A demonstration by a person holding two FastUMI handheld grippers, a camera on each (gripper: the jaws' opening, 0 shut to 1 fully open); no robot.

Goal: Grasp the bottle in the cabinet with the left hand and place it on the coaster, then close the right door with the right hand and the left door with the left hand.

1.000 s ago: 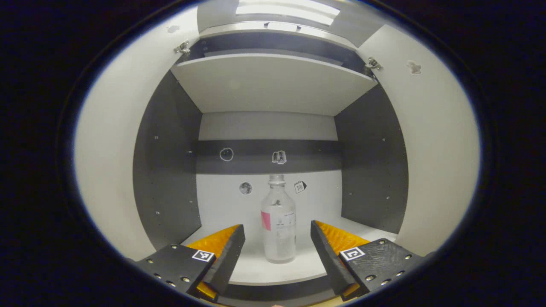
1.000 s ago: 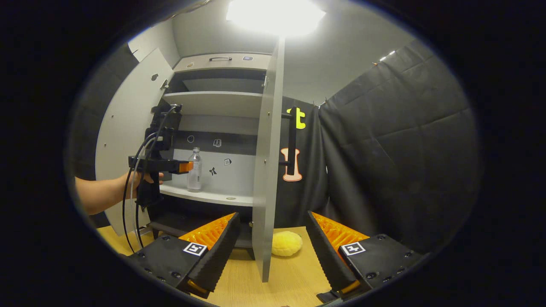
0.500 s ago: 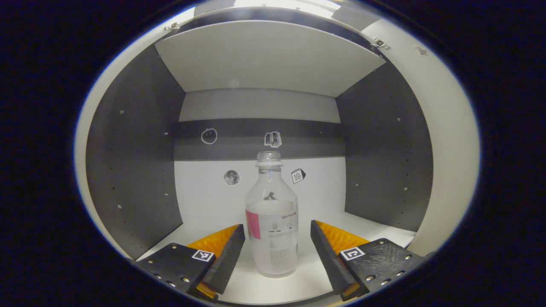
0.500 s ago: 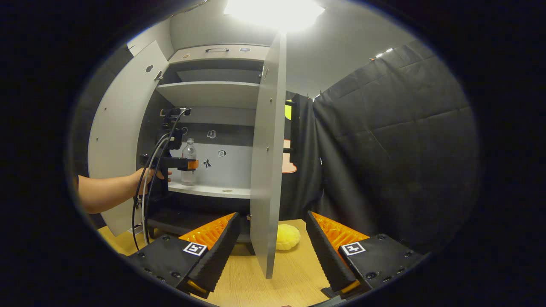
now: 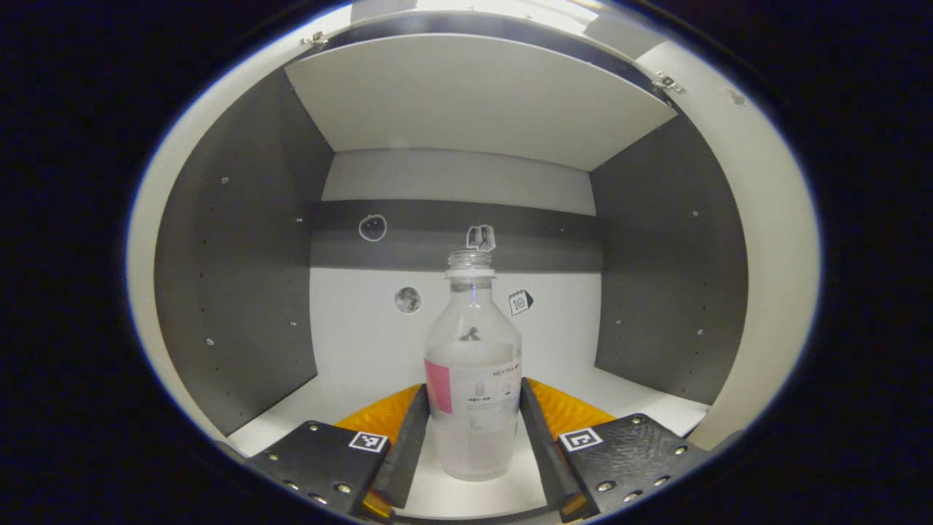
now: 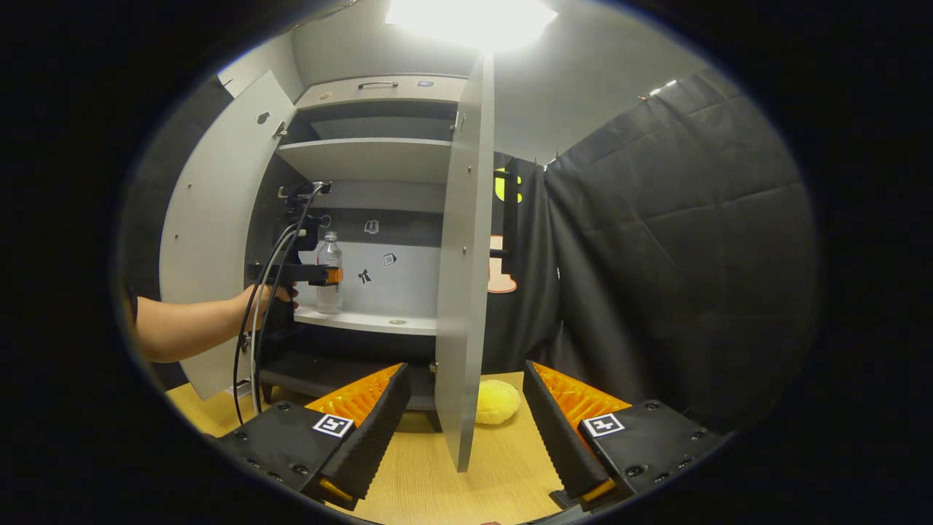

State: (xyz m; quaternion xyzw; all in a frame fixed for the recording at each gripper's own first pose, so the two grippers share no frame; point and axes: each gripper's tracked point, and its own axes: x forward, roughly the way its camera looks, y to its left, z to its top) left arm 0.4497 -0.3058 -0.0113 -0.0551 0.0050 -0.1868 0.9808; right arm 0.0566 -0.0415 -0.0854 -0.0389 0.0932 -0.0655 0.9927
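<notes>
The left claw (image 5: 472, 437) grips the clear, capless plastic bottle (image 5: 473, 379) standing on the white cabinet shelf (image 5: 641, 397); carrying to the coaster and closing both doors remain, right claw (image 6: 463, 419) open.

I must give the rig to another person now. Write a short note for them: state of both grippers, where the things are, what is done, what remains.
Left gripper: inside the cabinet, its fingers pressed against both sides of the bottle.
Right gripper: open, holding nothing, above the wooden table near the edge of the right door.
Bottle: upright, no cap, standing on the cabinet shelf.
Both doors stand open; left door is swung wide.
A yellow round thing lies on the table behind the right door; I cannot tell if it is the coaster.
Done: bottle grasped.
Left: lift it out, place it on the coaster, close right door, then left door.
</notes>
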